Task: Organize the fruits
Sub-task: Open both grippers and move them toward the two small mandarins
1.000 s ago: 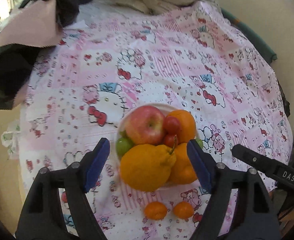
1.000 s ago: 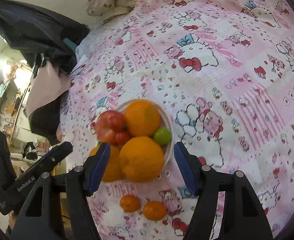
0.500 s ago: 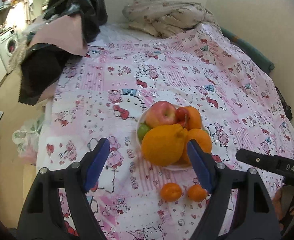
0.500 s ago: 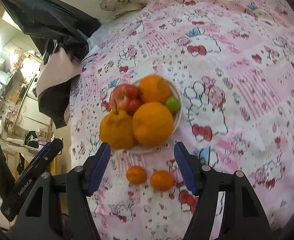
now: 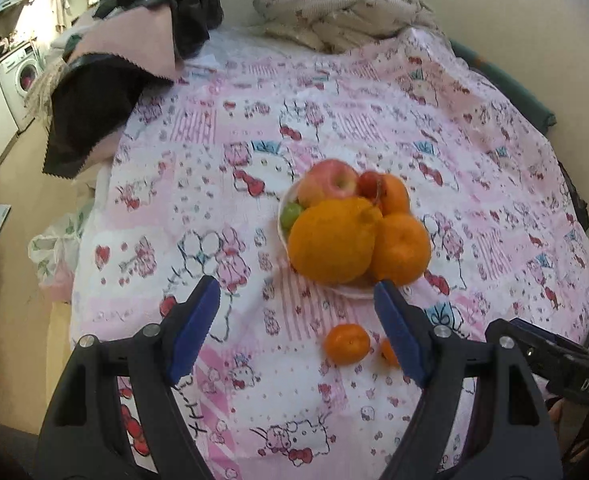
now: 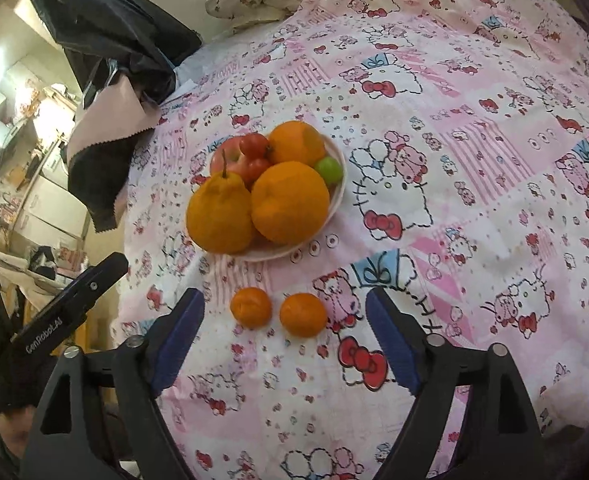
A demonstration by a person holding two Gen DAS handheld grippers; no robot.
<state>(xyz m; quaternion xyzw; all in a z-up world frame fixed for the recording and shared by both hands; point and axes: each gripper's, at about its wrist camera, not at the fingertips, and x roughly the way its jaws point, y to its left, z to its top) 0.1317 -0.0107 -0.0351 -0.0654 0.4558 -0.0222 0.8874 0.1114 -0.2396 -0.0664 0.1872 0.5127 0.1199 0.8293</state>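
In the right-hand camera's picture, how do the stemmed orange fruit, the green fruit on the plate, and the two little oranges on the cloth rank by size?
1. Stemmed orange fruit, clearly the largest.
2. The two little oranges, left and right: they look about alike, so I won't split them.
3. Green fruit, smallest, though partly hidden and farther from the camera.

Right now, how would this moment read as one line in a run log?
left gripper: open, empty | right gripper: just opened wider, empty | two mandarins on cloth before plate | plate piled with fruit
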